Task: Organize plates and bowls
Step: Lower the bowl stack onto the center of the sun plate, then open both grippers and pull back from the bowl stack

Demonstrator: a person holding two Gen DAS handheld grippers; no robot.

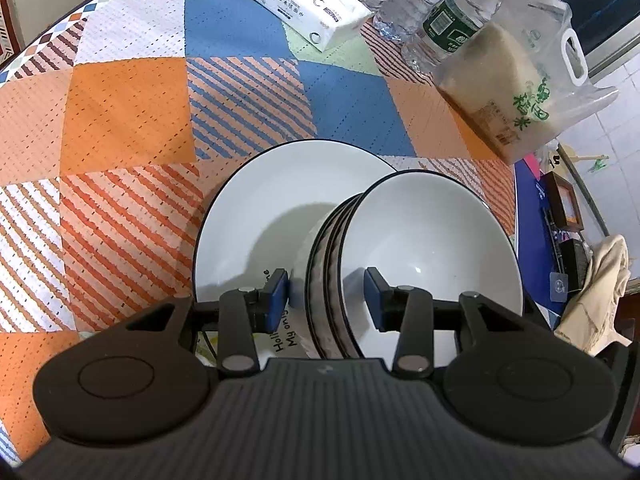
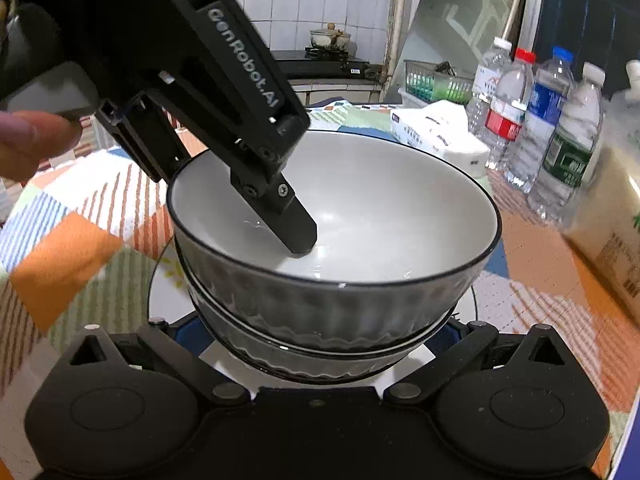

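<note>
A stack of dark-ribbed bowls with white insides [image 1: 420, 248] stands on a white plate [image 1: 264, 208] on the patchwork tablecloth. My left gripper [image 1: 326, 300] straddles the near rim of the stack, one blue pad outside and one inside the top bowl, jaws open with a gap. In the right wrist view the left gripper's finger [image 2: 296, 232] reaches down into the top bowl [image 2: 360, 208]. My right gripper [image 2: 316, 334] is wide open, low on either side of the bowl stack, above the plate [image 2: 168, 292]; its fingertips are mostly hidden behind the bowls.
A tissue pack [image 1: 308, 4], several water bottles [image 1: 440, 20] and a bag of rice [image 1: 516, 96] stand along the table's far right. The table edge [image 1: 516, 208] drops off just right of the bowls. A stove with a pot [image 2: 328, 40] is behind.
</note>
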